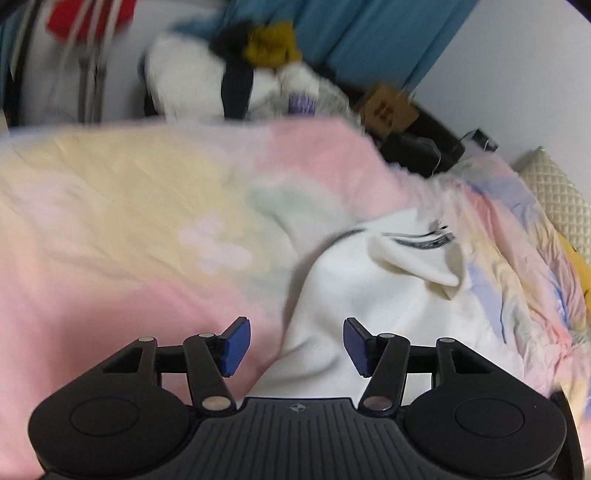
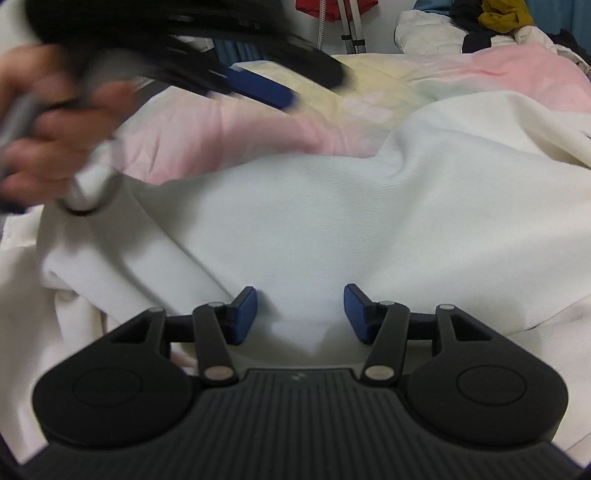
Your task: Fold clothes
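While both claws gape, white garment [image 1: 388, 306] stretches lengthwise away, collar farthest.

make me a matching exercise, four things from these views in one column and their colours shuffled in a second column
Things:
1. garment
2. curtain
3. finger pads
4. bedcover

Colours:
a. pastel pink and yellow
b. dark blue
c. white
d. teal blue

Pairs: 1-c, 2-d, 3-b, 4-a
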Demonstrator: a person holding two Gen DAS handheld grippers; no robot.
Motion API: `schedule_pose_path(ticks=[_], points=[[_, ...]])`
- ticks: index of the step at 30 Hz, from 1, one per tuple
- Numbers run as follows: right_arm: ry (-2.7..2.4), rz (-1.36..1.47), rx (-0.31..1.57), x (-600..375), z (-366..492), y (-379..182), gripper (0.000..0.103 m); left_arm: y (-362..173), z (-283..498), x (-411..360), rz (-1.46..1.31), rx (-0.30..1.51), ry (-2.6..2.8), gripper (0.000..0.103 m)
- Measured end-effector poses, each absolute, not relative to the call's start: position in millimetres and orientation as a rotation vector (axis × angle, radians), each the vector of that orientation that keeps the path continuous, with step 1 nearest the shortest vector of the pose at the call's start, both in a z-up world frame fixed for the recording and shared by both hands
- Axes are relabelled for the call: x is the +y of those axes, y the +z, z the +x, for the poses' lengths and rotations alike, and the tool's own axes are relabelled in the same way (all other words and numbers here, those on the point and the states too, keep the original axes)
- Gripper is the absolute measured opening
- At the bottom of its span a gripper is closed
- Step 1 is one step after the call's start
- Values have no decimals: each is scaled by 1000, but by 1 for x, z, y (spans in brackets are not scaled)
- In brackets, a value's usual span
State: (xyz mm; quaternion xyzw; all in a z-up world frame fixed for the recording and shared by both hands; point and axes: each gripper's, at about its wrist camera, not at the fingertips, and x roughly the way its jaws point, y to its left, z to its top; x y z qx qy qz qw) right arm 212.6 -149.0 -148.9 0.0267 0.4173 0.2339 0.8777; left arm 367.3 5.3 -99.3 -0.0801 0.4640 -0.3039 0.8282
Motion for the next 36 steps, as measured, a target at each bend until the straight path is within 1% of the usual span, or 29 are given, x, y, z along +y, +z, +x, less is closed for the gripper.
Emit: schedule_pose_path(ticks=[3,5,6,7,8,10,13,18,21,23,27,28,29,30,36], points=[[501,80,861,-154,212,-151,54,-118,388,-15,-166,1022,-659,50],[511,97,853,-157,212,-152,54,-128,393,-28,-154,1049,-674,38],[516,107,850,-159,213,-153,54,-133,395,-35,-145,1065,-667,30],[521,116,848,-160,213,-154,54,-135,396,-39,-125,1072,-655,14],[524,126,846,-162,213,-154,54,-136,398,-44,-103,1077,-642,8],[529,138,843,-165,212,-153,54,-122,393,-56,-16,1031,-614,4],[523,128,828,-165,209,-149,54,-83,382,-61,67,963,-552,2],[505,119,778,-167,199,-130,55,2,346,-92,281,702,-523,2],[483,133,779,-172,198,-127,55,1,350,-113,352,708,-541,3],[466,128,809,-174,199,-132,55,-25,356,-121,393,743,-532,4],[460,127,824,-177,199,-140,55,-73,364,-108,373,809,-491,14],[460,124,821,-178,197,-138,55,-76,358,-95,347,807,-485,23],[461,123,818,-179,196,-137,55,-77,351,-82,319,801,-480,26],[463,126,818,-181,196,-136,55,-79,344,-68,291,795,-476,32],[461,187,820,-195,199,-132,55,-69,261,27,40,735,-398,44]])
